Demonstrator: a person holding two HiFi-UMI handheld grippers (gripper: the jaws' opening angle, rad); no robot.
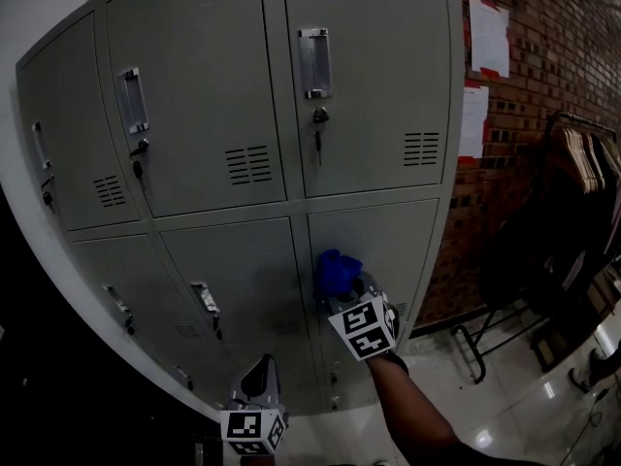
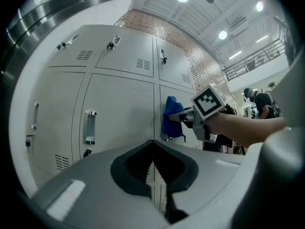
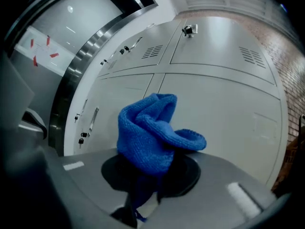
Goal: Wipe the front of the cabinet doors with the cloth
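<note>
The grey metal cabinet has several doors with handles and vents. My right gripper is shut on a bunched blue cloth and holds it against the upper left part of the lower right door. In the right gripper view the cloth bulges up out of the jaws in front of that door. My left gripper hangs low in front of the lower middle door, shut and holding nothing. From the left gripper view the cloth drapes from the right gripper against the cabinet.
A brick wall with paper sheets stands right of the cabinet. A clothes rack with hangers is further right on the tiled floor. A person stands far off in the left gripper view.
</note>
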